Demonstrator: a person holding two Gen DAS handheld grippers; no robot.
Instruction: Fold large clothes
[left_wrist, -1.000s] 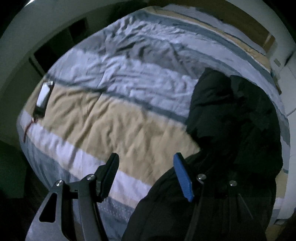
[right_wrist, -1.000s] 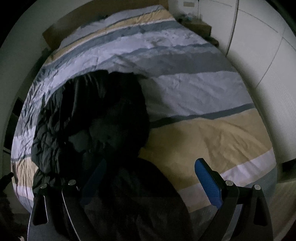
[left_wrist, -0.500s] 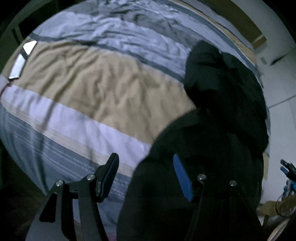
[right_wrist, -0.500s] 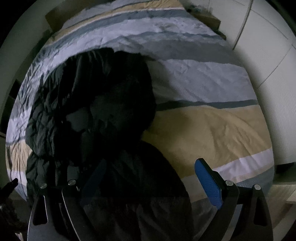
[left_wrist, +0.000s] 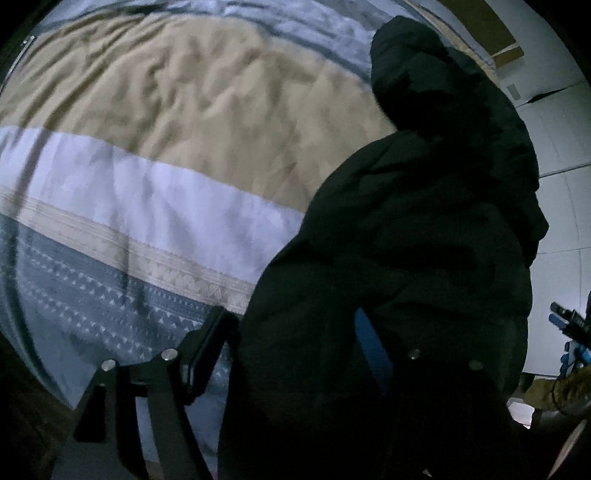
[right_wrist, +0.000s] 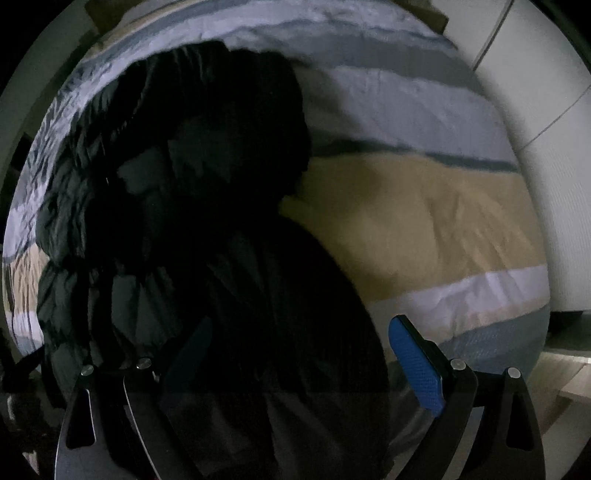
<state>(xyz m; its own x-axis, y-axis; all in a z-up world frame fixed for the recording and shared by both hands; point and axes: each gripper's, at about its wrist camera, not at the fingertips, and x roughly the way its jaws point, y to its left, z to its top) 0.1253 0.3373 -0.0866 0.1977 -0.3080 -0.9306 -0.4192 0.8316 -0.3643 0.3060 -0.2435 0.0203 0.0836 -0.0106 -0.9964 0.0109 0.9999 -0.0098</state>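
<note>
Black padded jacket heaped on striped bedspread, hem at the near edge of the bed. Left tongs opening, jacket cloth between the fingers, pads apparently not pressing. Right tongs spread wide over the hem, gripping nothing. For a clean fold: seize the hem at both corners, take the full padded thickness, lift evenly toward the hood.

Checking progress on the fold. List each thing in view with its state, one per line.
Black puffer jacket: lying crumpled on the bed, not yet folded flat.
Striped duvet: spread over the bed, wrinkled.
Left gripper: jaws opening, the jacket's edge between them.
Right gripper: open, jacket fabric between its fingers, not pinched.
</note>
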